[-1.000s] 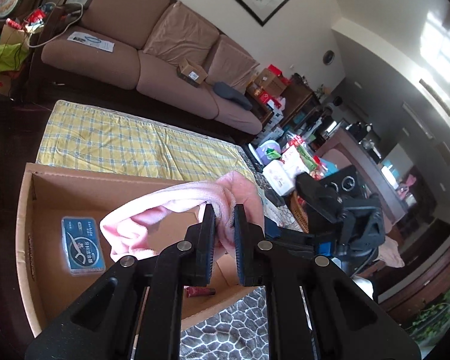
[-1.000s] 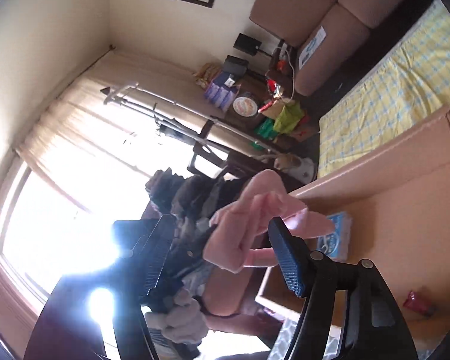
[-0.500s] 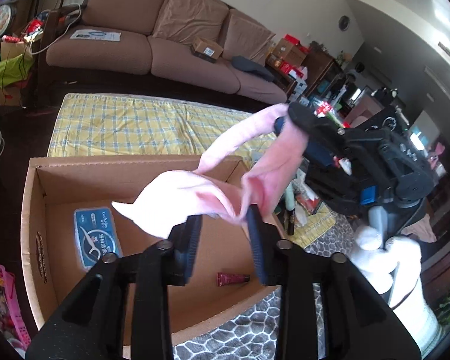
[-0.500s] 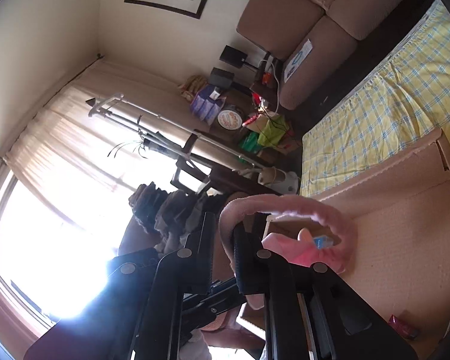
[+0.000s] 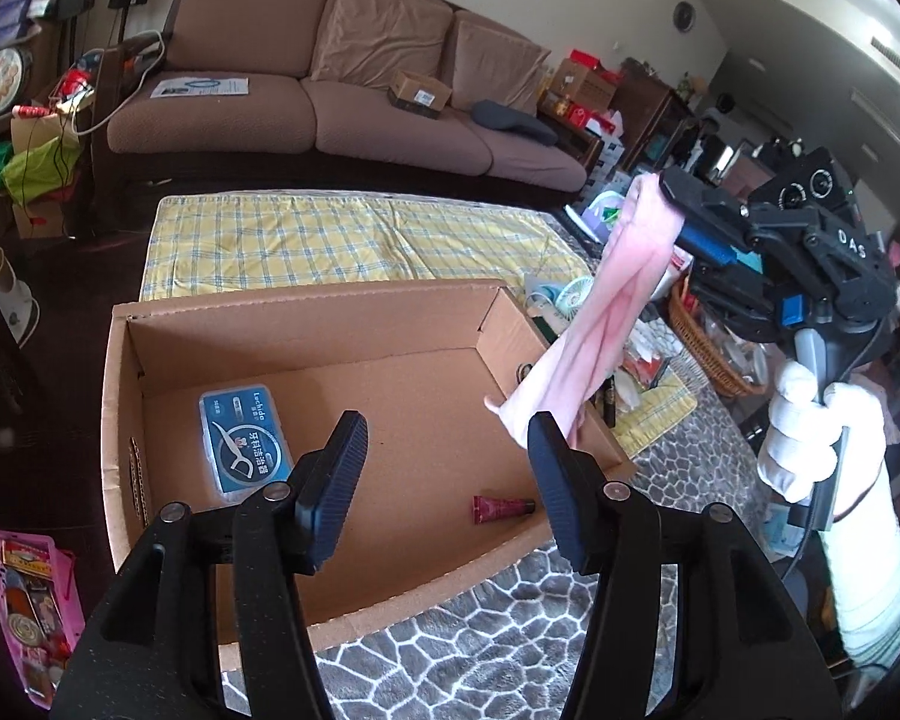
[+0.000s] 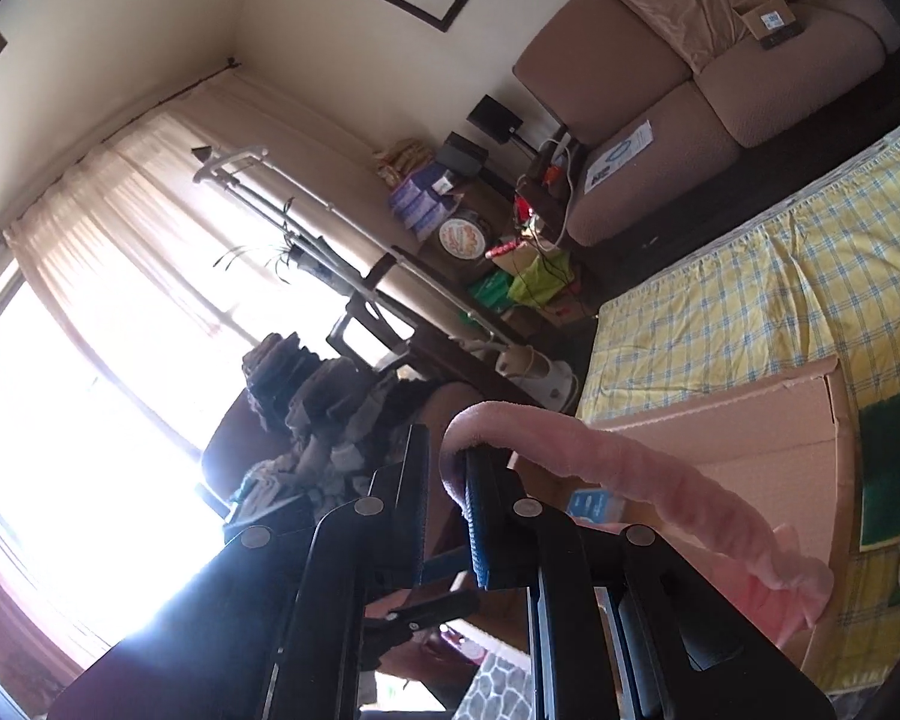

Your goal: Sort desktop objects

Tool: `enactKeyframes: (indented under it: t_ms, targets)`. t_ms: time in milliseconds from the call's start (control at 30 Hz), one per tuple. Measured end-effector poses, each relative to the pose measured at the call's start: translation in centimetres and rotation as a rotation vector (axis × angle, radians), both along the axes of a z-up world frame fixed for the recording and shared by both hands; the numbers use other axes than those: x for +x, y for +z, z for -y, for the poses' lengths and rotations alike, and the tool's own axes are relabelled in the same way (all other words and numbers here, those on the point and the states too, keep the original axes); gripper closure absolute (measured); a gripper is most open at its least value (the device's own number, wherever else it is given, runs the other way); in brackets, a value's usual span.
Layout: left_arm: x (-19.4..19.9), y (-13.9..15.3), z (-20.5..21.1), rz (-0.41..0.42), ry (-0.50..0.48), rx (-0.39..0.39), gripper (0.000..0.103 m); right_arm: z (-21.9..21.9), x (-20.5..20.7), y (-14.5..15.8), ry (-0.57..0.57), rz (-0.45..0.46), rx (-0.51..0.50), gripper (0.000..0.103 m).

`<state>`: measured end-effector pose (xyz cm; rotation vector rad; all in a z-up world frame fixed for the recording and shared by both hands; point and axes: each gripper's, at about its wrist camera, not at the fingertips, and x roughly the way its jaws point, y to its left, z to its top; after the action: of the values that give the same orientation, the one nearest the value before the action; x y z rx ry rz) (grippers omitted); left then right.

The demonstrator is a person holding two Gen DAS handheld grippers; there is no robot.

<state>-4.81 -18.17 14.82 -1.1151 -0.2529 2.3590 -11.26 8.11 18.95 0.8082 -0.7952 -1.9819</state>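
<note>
A pink cloth (image 5: 594, 324) hangs long from my right gripper (image 5: 669, 210), which is shut on its top end above the box's right wall. In the right wrist view the pink cloth (image 6: 660, 492) drapes over my right gripper (image 6: 450, 474) and off to the right. My left gripper (image 5: 444, 468) hovers over the cardboard box (image 5: 306, 312), its jaws opening with nothing between them; the cloth's lower end hangs just behind its right finger (image 5: 555, 480). A blue case (image 5: 243, 447) and a small red tube (image 5: 501, 507) lie inside the box.
A gloved hand (image 5: 804, 444) holds the right gripper. A yellow checked cloth (image 5: 330, 240) and brown sofa (image 5: 330, 96) lie beyond the box. A wicker basket (image 5: 708, 354) and clutter stand right of it, a pink packet (image 5: 30, 588) left, a grey patterned mat (image 5: 480, 648) in front.
The pink cloth passed from my left gripper to my right. The left jaws let go and spread; the right jaws shut on the cloth and lifted it up to the right.
</note>
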Motion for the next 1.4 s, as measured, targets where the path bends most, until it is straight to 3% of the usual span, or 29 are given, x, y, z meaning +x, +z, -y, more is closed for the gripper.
enactKeyframes:
  t_ms: [167, 233, 433, 600, 667, 700, 733, 767, 867, 1000, 1133, 1200, 1333, 1400]
  targets:
    - [0.3, -0.3, 0.0, -0.005, -0.021, -0.002, 0.051, -0.1, 1.3, -1.3, 0.051, 0.015, 0.033, 0.091]
    - [-0.3, -0.8, -0.2, 0.008, -0.021, -0.009, 0.051, -0.2, 0.7, -2.6, 0.039, 0.044, 0.092, 0.091]
    - [-2.2, -2.5, -1.8, 0.060, -0.015, -0.057, 0.051, 0.9, -6.2, -8.2, -0.125, 0.116, 0.601, 0.091]
    - [-2.7, -3.9, -4.1, 0.076, -0.042, -0.167, 0.051, 2.7, -10.7, -9.0, -0.174, 0.114, 0.911, 0.090]
    - [-2.8, -4.4, -4.7, 0.079, -0.051, -0.200, 0.051, 3.4, -11.0, -8.6, -0.174, 0.087, 1.019, 0.071]
    - [-2.9, -4.8, -4.9, 0.084, -0.053, -0.208, 0.051, 3.5, -11.2, -8.9, -0.162, 0.105, 1.069, 0.050]
    - [-3.0, -5.1, -5.2, 0.094, -0.055, -0.213, 0.051, 3.6, -11.2, -9.5, -0.110, 0.155, 1.083, 0.037]
    - [-3.1, -5.3, -5.5, 0.100, -0.055, -0.218, 0.051, 3.6, -11.0, -10.0, -0.062, 0.191, 1.078, 0.040]
    - [-3.3, -5.7, -6.3, 0.105, -0.065, -0.224, 0.051, 3.6, -9.1, -9.2, -0.037, 0.176, 1.056, 0.040]
    - [-3.4, -5.5, -6.5, 0.107, -0.050, -0.219, 0.051, 2.4, -8.0, -7.8, -0.017, 0.231, 0.792, 0.040]
    - [-3.1, -4.9, -5.3, 0.102, -0.017, -0.246, 0.054, 2.8, -7.3, -8.7, -0.016, 0.313, 0.650, 0.039]
    - [-2.7, -4.3, -4.1, 0.102, -0.006, -0.256, 0.054, 4.3, -6.8, -10.4, 0.020, 0.362, 0.650, 0.039]
    - [-1.2, -3.2, -1.9, 0.066, 0.004, -0.317, 0.055, 7.5, -5.6, -13.8, 0.090, 0.409, 0.753, 0.040]
    - [-0.7, -2.7, -0.5, 0.063, 0.020, -0.299, 0.055, 8.2, -5.5, -15.1, 0.109, 0.452, 0.749, 0.040]
